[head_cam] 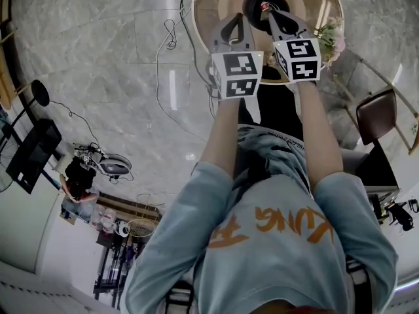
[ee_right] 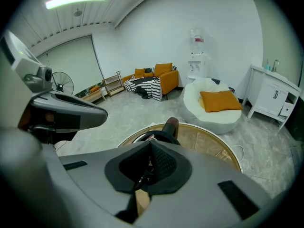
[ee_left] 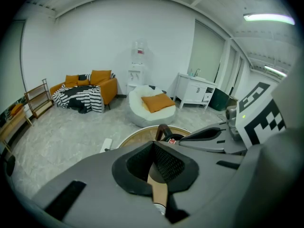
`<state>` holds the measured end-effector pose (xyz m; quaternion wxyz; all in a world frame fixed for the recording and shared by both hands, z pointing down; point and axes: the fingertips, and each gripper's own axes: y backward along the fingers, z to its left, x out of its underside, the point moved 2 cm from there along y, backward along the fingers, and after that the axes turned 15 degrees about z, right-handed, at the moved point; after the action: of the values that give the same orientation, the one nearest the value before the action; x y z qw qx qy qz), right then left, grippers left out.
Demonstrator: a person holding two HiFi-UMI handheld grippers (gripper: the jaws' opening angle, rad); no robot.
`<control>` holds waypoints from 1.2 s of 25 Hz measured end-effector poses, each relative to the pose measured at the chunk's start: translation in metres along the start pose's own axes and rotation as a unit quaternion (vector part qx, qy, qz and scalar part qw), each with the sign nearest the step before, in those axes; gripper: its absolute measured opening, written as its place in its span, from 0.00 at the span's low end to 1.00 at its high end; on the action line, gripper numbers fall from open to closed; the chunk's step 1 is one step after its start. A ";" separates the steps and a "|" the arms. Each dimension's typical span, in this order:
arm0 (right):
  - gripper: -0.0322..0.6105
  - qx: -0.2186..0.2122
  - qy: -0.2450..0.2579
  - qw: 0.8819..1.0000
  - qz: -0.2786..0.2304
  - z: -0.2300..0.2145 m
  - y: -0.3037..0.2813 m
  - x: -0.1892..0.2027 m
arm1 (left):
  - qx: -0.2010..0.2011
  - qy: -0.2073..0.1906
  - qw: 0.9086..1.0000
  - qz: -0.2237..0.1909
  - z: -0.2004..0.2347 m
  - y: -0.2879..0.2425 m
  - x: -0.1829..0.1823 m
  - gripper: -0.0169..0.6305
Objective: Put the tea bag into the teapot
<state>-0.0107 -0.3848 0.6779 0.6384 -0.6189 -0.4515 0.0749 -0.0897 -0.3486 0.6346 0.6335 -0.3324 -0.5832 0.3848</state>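
The left gripper (head_cam: 235, 18) is closed on nothing. The right gripper (head_cam: 270, 10) pinches the tea bag (head_cam: 264, 6) by its red tag over the teapot (head_cam: 252, 8); the tag's print is unreadable.

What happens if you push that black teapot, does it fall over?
Probably not. The teapot looks squat and wide, so it would likely slide across the flat table rather than tip. Its dark, solid look suggests it is heavy for its size, though that's a guess. Pushing high on its upright handle might rock it more.
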 end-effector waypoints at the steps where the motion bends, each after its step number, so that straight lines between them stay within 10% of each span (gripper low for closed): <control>1: 0.07 0.003 -0.001 1.000 0.000 0.000 0.001 -0.001 | 0.001 0.000 1.000 0.000 0.000 0.001 -0.001 0.06; 9: 0.26 0.004 -0.018 1.000 -0.007 0.000 0.018 0.007 | 0.002 0.005 1.000 -0.003 0.000 0.007 0.000 0.06; 30: 0.12 0.093 -0.135 0.975 -0.151 0.020 0.149 -0.008 | 0.020 0.003 0.994 -0.103 0.009 0.118 -0.028 0.06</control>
<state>0.0403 -0.3424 0.5432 0.6303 -0.4657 -0.6127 0.1026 -0.1111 -0.3159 0.5193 0.6783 -0.2588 -0.6046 0.3277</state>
